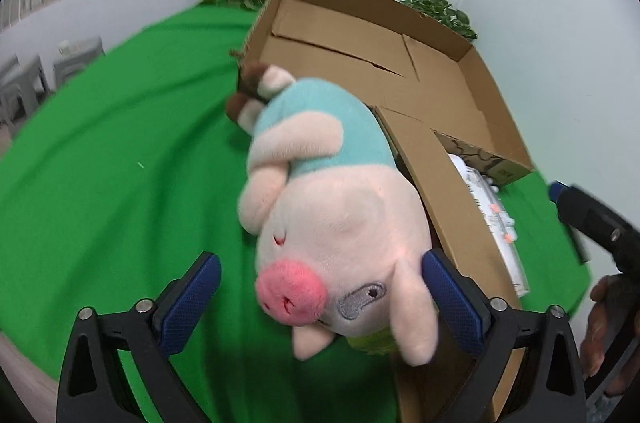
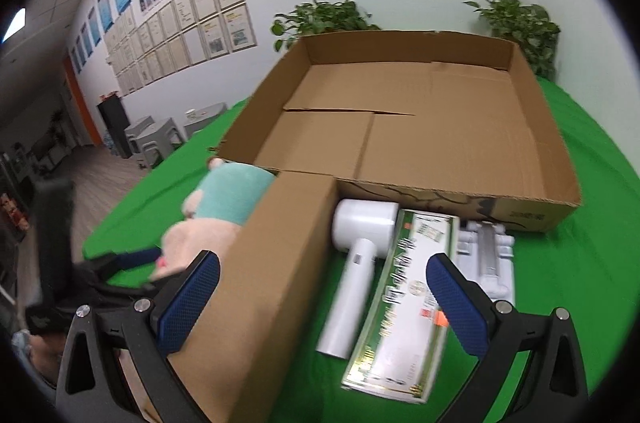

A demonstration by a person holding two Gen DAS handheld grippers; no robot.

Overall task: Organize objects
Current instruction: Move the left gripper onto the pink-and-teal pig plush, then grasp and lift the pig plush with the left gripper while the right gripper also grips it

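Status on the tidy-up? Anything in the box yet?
Nothing done: the cardboard box is empty. In hand: the left gripper is open around the plush pig's head, not yet clamped. The right gripper is open, empty. Left: hair dryer, green-and-white carton and white plastic part lie on the green cloth.

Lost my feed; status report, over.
Left gripper open around plush pig, not clamped. Right gripper open, empty, over green-and-white box. Cardboard box flap between them.
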